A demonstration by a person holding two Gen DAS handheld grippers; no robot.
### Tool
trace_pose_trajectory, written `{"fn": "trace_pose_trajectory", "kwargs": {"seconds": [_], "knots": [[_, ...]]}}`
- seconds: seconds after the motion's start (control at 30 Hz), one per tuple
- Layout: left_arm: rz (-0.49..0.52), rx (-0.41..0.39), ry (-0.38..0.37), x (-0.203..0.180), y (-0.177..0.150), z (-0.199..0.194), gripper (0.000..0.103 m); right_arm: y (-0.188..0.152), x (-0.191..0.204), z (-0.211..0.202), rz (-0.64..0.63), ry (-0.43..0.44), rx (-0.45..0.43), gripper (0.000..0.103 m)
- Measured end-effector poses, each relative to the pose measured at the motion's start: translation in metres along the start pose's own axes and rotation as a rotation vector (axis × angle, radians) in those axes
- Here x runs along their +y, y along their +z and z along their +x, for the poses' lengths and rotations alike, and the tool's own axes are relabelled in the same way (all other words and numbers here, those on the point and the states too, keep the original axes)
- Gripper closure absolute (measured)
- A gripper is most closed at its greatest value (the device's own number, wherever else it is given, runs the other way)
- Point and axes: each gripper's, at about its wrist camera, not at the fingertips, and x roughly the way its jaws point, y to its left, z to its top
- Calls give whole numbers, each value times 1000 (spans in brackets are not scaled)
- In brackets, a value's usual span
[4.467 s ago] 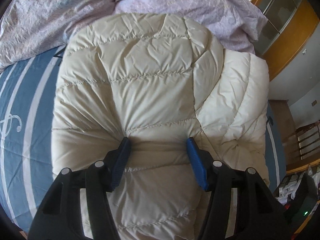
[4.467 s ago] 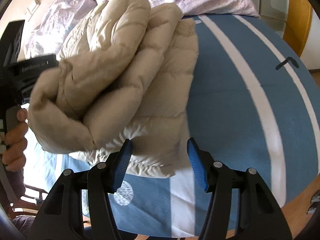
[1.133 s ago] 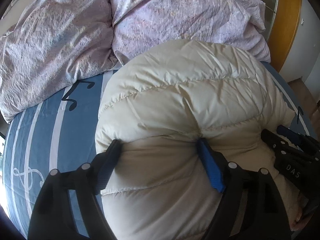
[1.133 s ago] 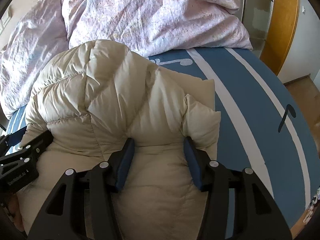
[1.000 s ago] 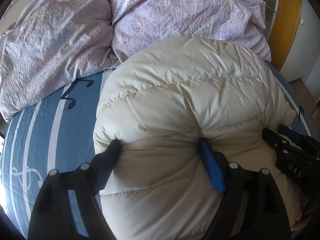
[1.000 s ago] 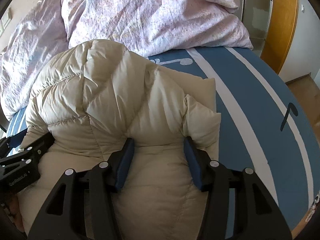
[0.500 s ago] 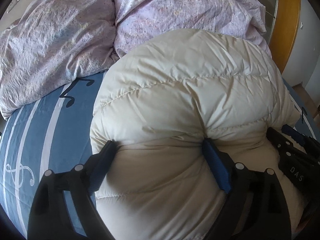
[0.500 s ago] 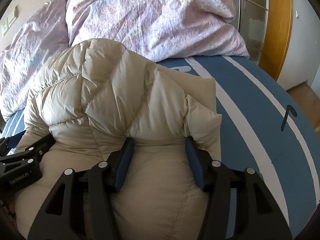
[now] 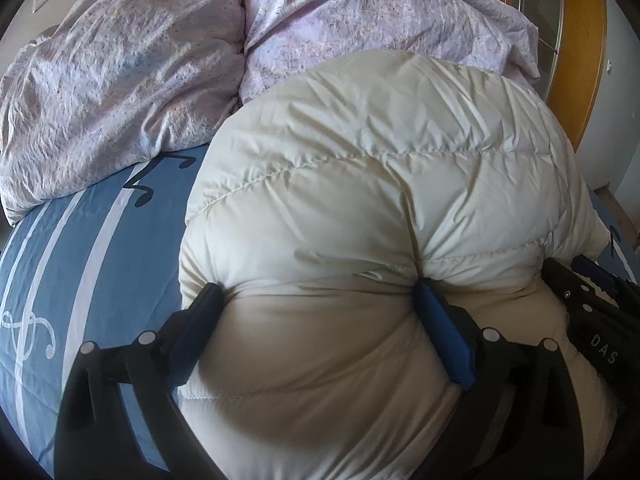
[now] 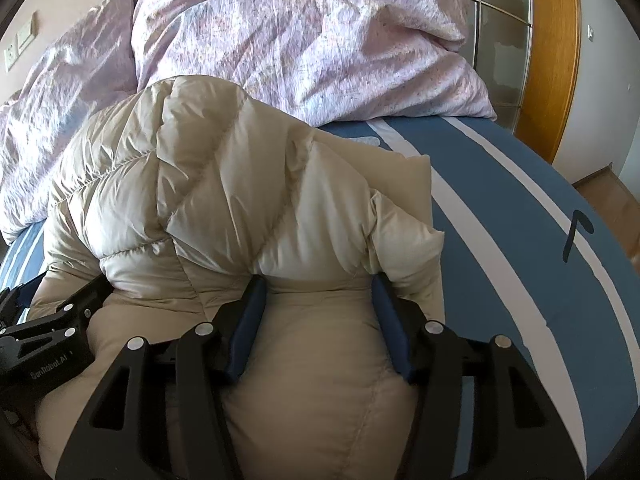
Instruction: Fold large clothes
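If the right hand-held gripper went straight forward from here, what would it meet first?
The right hand-held gripper already has the cream down jacket bulging between its fingers, so it would push further into that. The lilac pillows come behind it, probably.

Blue white-striped bedsheet [image 9: 92, 240] with note motifs; two lilac pillows [image 10: 304, 40] behind; wooden door frame [image 10: 554, 60] right.
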Motion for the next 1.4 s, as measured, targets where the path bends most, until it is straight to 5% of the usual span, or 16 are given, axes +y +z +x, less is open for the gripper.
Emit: {"fn": "trace_pose_trajectory", "kwargs": {"seconds": [1.4], "knots": [[-20,-16,2,2,-4,3,4,-1,2,1,-11,-11,-1,45]]}}
